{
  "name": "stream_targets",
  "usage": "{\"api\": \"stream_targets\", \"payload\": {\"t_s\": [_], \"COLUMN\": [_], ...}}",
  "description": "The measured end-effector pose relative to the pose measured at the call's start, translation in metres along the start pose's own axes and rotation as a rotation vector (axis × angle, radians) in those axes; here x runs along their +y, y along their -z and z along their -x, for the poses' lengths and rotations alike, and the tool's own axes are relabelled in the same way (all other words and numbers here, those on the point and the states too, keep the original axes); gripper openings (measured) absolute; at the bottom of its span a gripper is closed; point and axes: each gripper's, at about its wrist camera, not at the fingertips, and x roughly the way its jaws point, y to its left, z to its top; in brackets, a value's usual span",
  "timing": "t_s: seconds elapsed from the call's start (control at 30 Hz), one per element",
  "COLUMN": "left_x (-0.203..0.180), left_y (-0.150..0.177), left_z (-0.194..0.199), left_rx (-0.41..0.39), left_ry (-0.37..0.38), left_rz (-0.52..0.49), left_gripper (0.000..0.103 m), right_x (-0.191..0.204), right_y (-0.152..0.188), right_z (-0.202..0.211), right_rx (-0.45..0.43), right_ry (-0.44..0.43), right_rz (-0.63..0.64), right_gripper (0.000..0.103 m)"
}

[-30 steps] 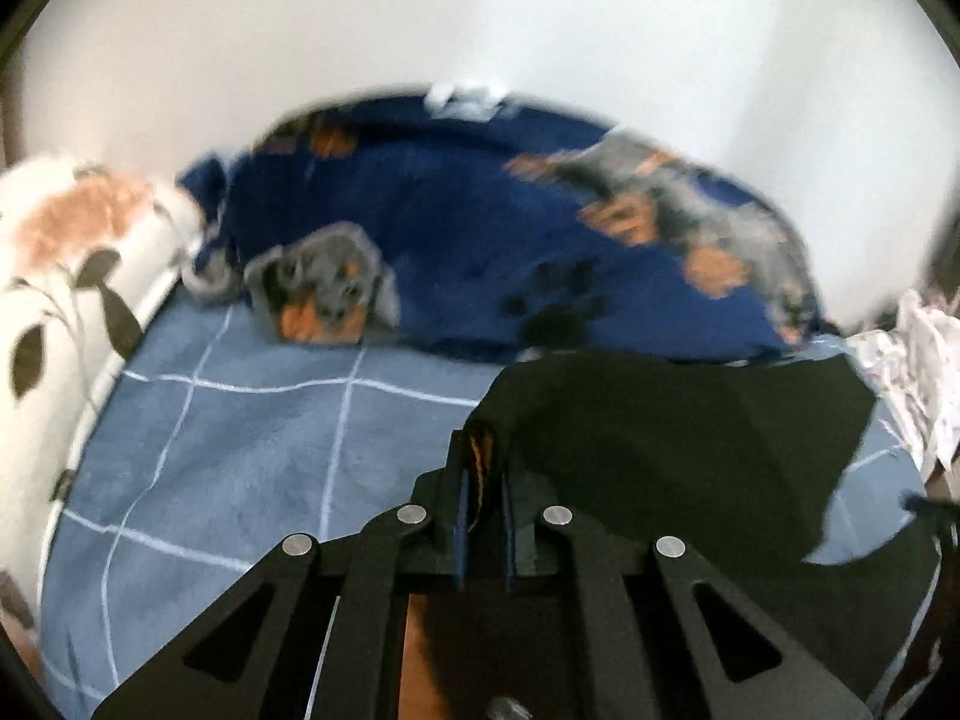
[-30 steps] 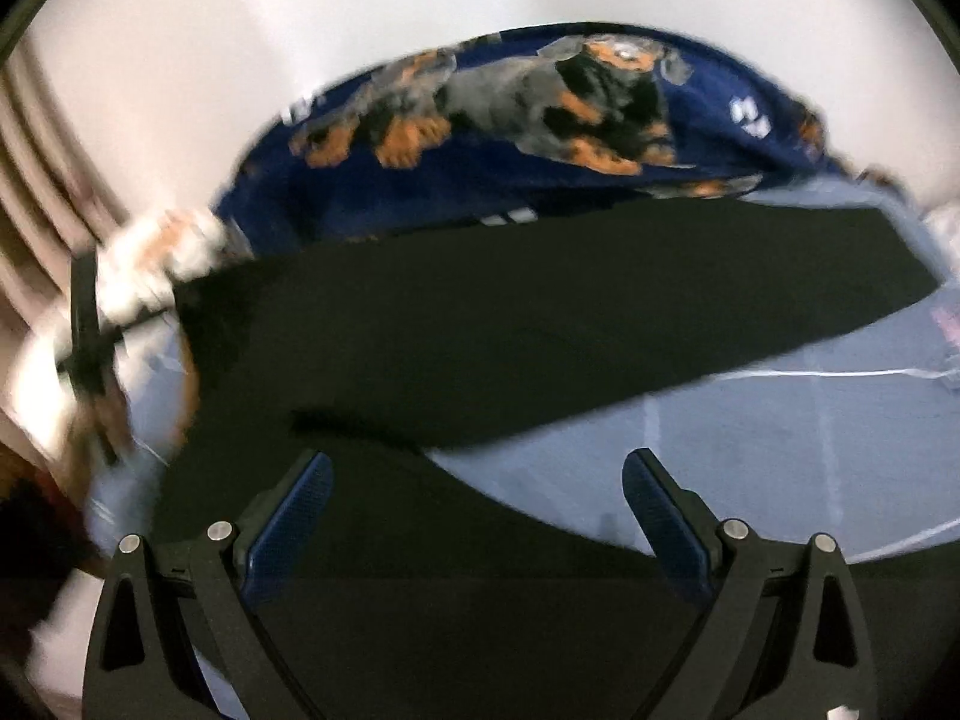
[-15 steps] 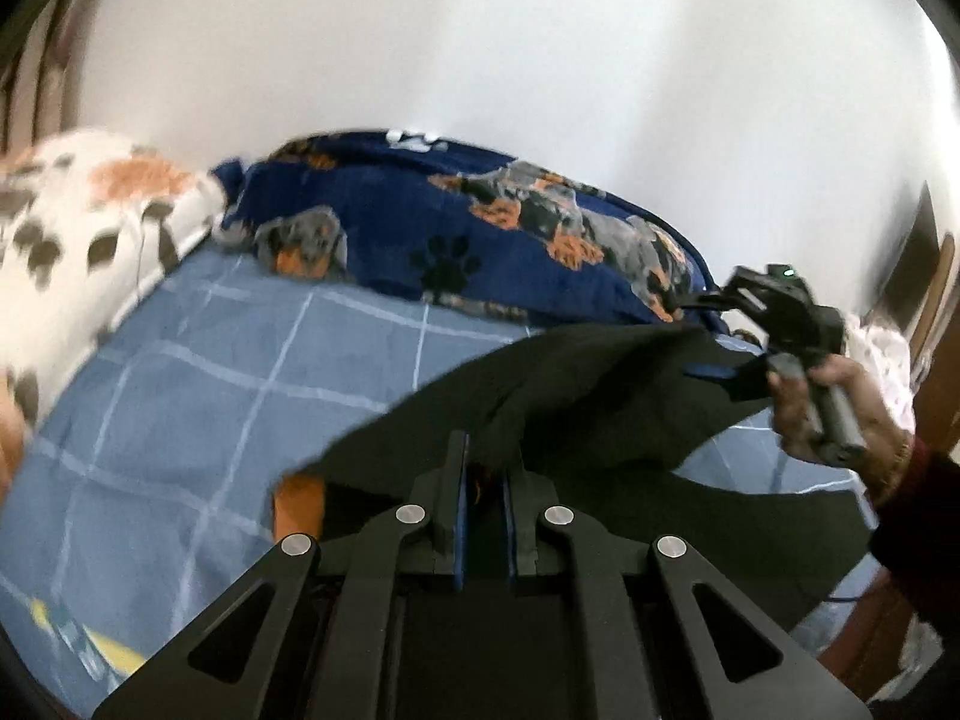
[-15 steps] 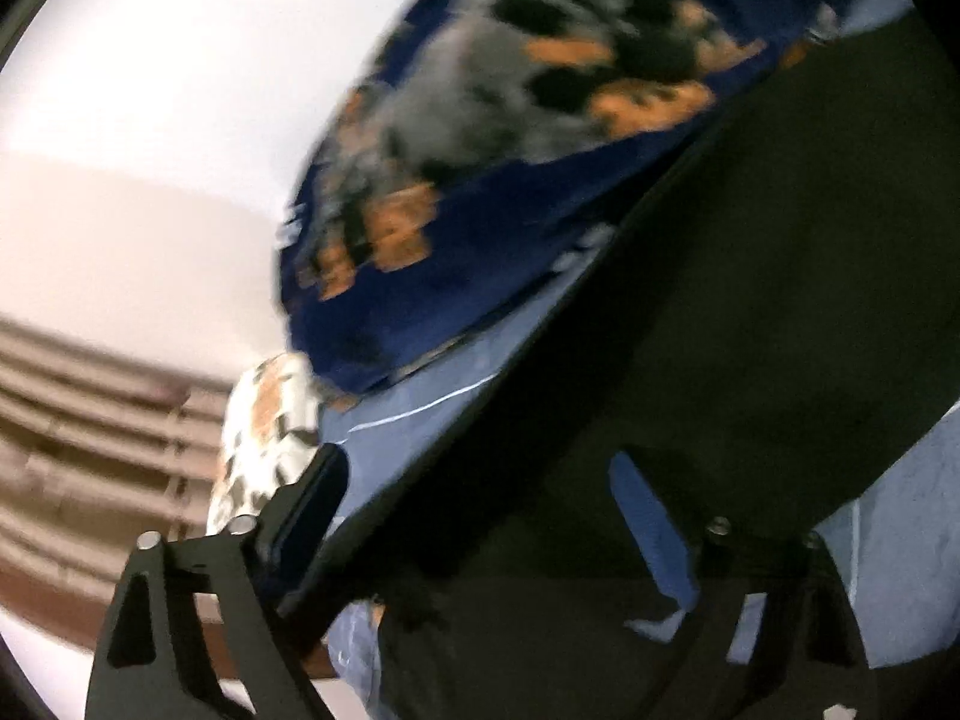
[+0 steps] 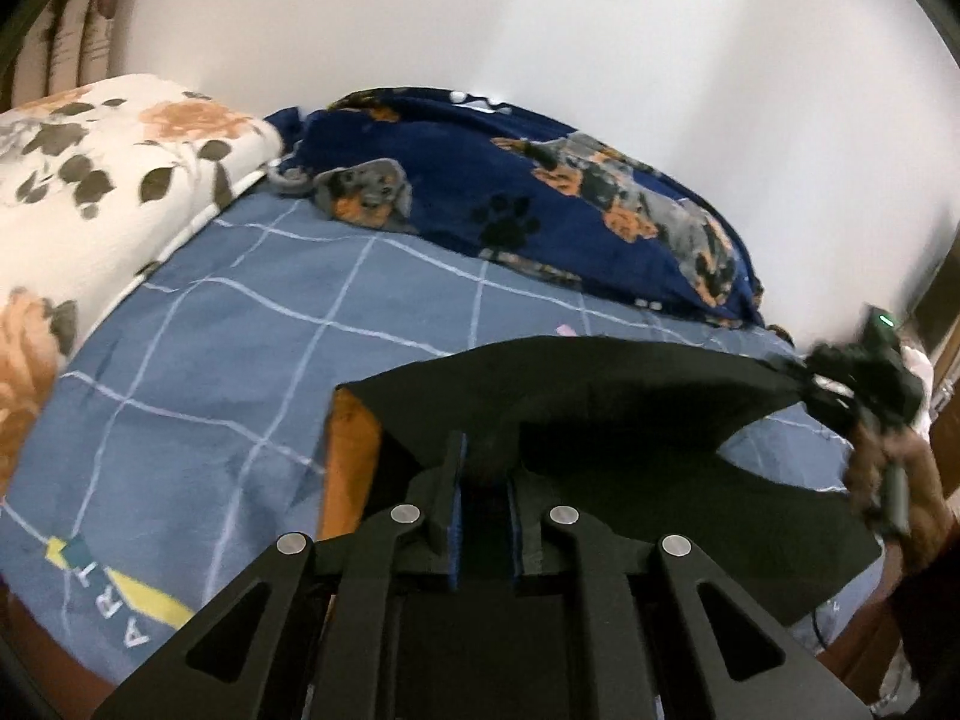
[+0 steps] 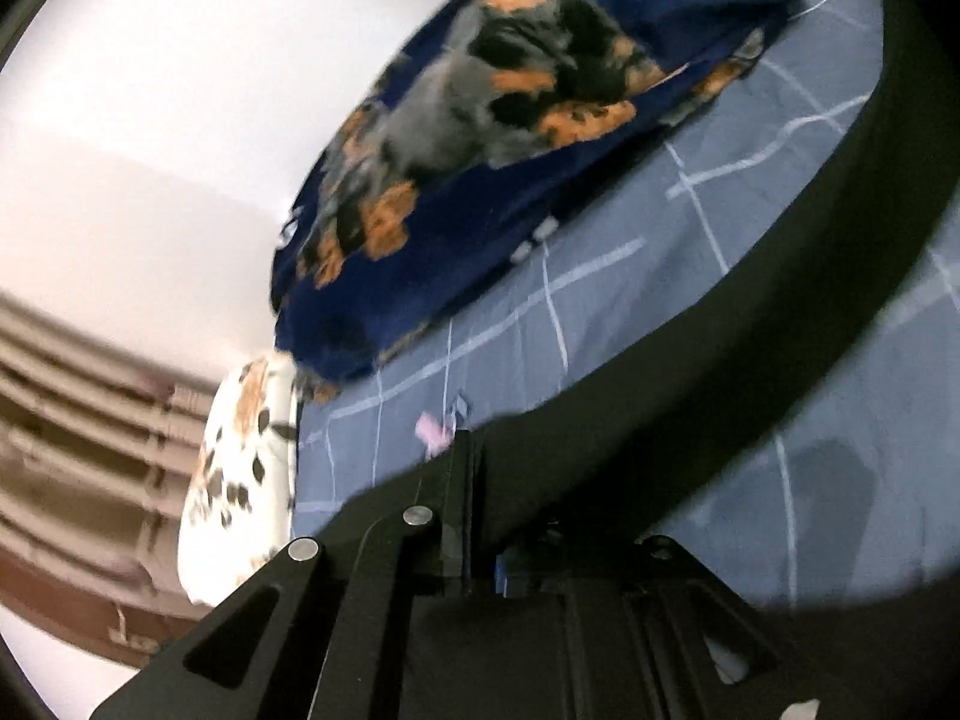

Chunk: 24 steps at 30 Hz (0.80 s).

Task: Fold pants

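Bed: a blue sheet (image 5: 252, 324) with thin white grid lines covers the bed; printed letters and a yellow stripe show at its near left corner
Blanket: a navy blanket (image 5: 540, 216) printed with dogs and paw marks lies bunched along the far side, against the white wall (image 5: 540, 30)
Pillow: a white pillow (image 5: 90, 192) with orange flowers and dark leaves sits at the left end of the bed, touching the blanket's end
In the way: in the right wrist view the pants (image 6: 780, 330) sweep across as a dark band from lower left to upper right and cover much of the sheet
Hidden: the right gripper's fingers are mostly buried under black cloth; the right-hand pad cannot be made out
Blur: the right wrist view is tilted and smeared; brownish bands at its left edge cannot be identified
Cut off: the person's hand (image 5: 900, 480) shows only in part at the right edge of the left wrist view
Small bit: a pink scrap (image 6: 433, 433) lies on the sheet near the pants' edge, too small to name
Pants: black, plain, lifted above the sheet and stretched between the two grippers, with an orange patch at the left edge
Left gripper (image 5: 485, 498): closed on the pants, cloth pinched between its blue pads
Right gripper (image 6: 480, 516): closed on a bunched corner of the pants
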Motion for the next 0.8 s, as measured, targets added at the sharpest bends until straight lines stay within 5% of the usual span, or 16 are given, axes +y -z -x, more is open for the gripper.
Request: {"api": "stream_targets", "payload": {"t_s": [0.4,0.8], "left_x": [0.028,0.061], "left_y": [0.055,0.076], "left_z": [0.008,0.022], "left_rx": [0.101,0.124], "left_ry": [-0.105,-0.212], "left_rz": [0.035,0.115], "left_gripper": [0.015,0.014], "right_x": [-0.031,-0.055], "right_y": [0.132,0.183], "right_z": [0.028,0.013], "right_rx": [0.107,0.201], "right_ry": [0.067,0.1], "right_rz": [-0.023,-0.061], "right_gripper": [0.005,0.005]}}
